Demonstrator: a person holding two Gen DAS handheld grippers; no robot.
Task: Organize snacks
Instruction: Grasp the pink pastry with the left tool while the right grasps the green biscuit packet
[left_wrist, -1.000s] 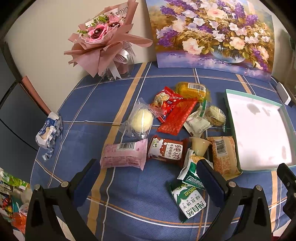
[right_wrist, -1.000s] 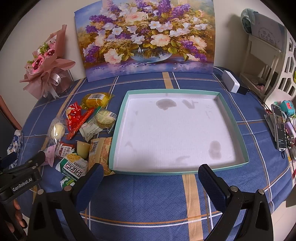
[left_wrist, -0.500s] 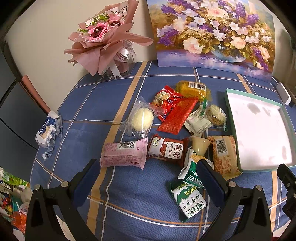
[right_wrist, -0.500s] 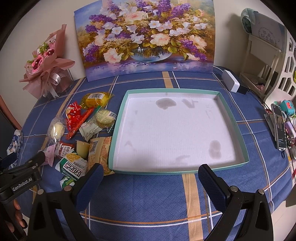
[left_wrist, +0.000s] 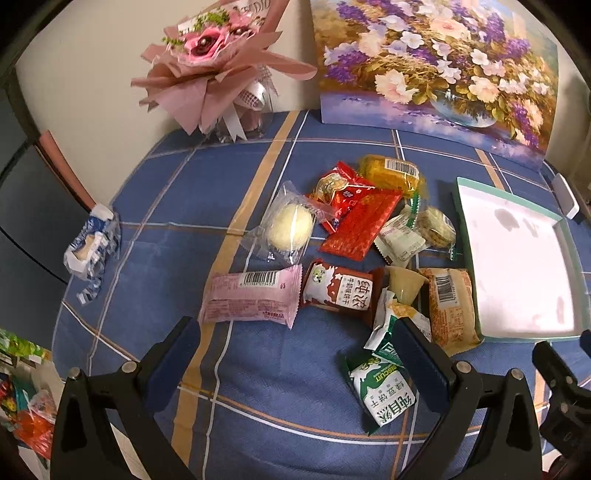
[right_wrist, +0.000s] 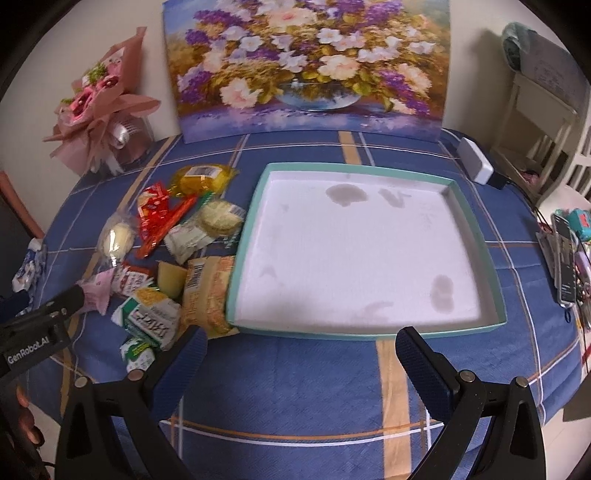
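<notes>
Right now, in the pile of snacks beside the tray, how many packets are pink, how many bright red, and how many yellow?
Pink: 1, the pink packet
Bright red: 2, the long red packet and the short red packet
Yellow: 1, the yellow packet
Total: 4

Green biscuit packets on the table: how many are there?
2. One green biscuit packet lies nearest, by the left fingers; the other sits just behind it, beside the tan packet. More may be hidden.
</notes>
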